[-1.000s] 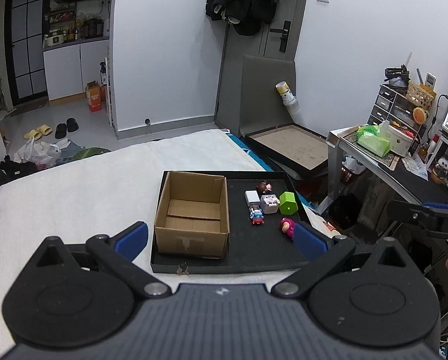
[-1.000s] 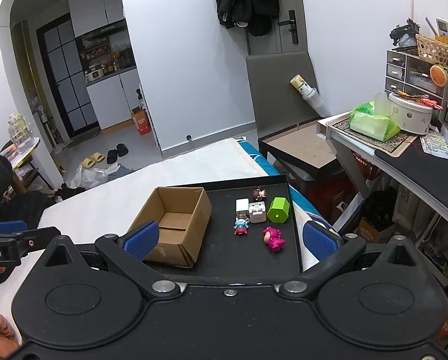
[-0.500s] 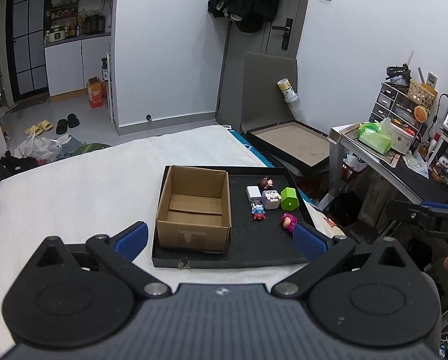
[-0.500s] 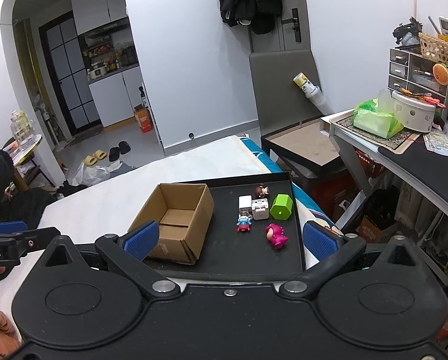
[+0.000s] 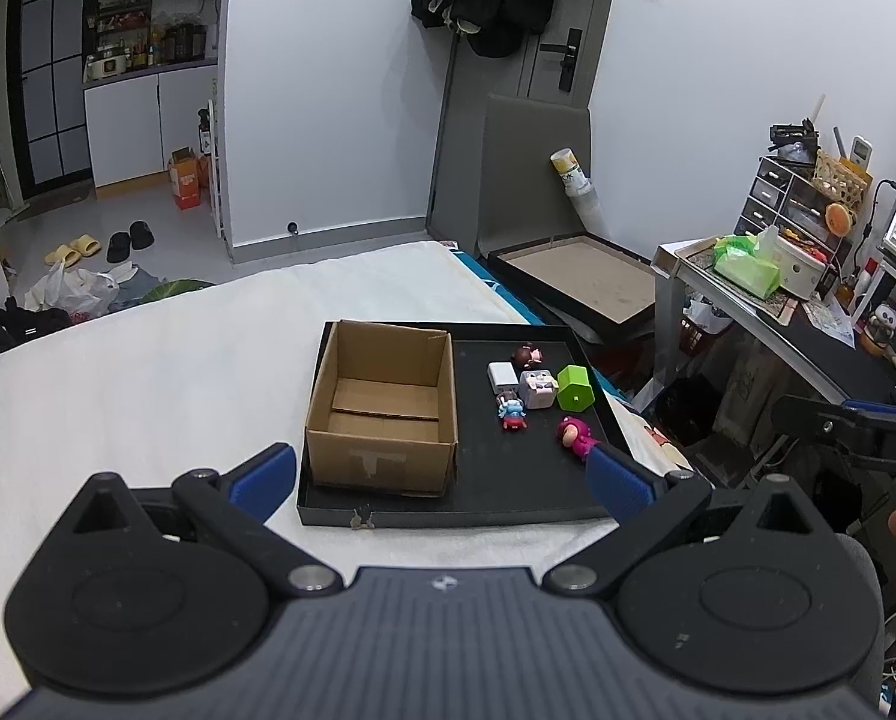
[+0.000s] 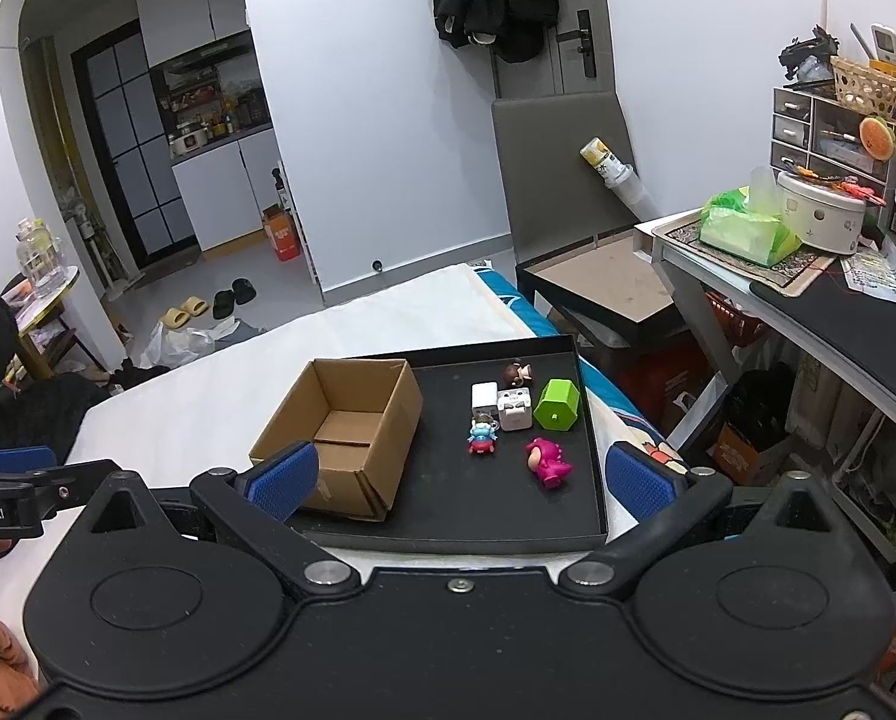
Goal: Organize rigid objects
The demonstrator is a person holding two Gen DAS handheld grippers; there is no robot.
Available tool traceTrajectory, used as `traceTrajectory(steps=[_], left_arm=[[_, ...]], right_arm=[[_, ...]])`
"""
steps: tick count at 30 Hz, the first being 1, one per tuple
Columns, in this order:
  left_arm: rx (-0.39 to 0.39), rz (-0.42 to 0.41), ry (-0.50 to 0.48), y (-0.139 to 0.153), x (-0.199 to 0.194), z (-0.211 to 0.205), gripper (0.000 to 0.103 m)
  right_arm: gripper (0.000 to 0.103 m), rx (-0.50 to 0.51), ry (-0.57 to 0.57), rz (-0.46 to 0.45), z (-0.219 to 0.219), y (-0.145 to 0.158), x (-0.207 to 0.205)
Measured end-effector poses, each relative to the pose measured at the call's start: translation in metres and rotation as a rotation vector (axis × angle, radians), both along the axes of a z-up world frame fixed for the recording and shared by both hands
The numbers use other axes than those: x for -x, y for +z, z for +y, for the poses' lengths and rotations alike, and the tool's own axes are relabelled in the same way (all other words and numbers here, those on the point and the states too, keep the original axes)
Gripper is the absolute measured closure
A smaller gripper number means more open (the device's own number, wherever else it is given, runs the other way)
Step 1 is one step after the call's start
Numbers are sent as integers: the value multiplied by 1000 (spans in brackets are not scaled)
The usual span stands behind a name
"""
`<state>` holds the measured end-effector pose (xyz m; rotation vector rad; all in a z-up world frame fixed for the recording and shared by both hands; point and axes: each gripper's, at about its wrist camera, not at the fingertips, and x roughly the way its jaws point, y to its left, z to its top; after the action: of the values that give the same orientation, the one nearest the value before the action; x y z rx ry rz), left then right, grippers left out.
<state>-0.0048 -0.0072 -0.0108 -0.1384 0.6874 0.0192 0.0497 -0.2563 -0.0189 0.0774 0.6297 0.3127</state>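
An open cardboard box (image 5: 381, 414) (image 6: 342, 426) stands empty on the left of a black tray (image 5: 508, 492) (image 6: 448, 516). On the tray's right lie a green hexagonal block (image 5: 575, 387) (image 6: 557, 405), a white cube (image 5: 502, 376) (image 6: 484, 399), a pale cube figure (image 5: 536, 388) (image 6: 515, 410), a brown figure (image 5: 527, 354) (image 6: 518, 371), a blue-red figure (image 5: 512, 412) (image 6: 482, 438) and a pink figure (image 5: 575, 435) (image 6: 545, 461). My left gripper (image 5: 438, 477) and right gripper (image 6: 461, 479) hover open in front of the tray, holding nothing.
The tray rests on a white bed cover (image 5: 147, 372). A desk (image 6: 808, 300) with a green bag and a drawer unit stands at the right. A flat black frame (image 5: 574, 279) leans beside the bed. Shoes and bags lie on the floor at the far left.
Both grippers have drawn back and risen a little, so the tray and box look slightly farther away. Nothing on the tray has moved.
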Motion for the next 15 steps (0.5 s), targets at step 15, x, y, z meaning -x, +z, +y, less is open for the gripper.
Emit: traceTrajectory(steps=[15], left_arm=[[1, 11, -4, -7, -6, -1, 1]], right_arm=[[0, 5, 3, 12, 1, -6, -1]])
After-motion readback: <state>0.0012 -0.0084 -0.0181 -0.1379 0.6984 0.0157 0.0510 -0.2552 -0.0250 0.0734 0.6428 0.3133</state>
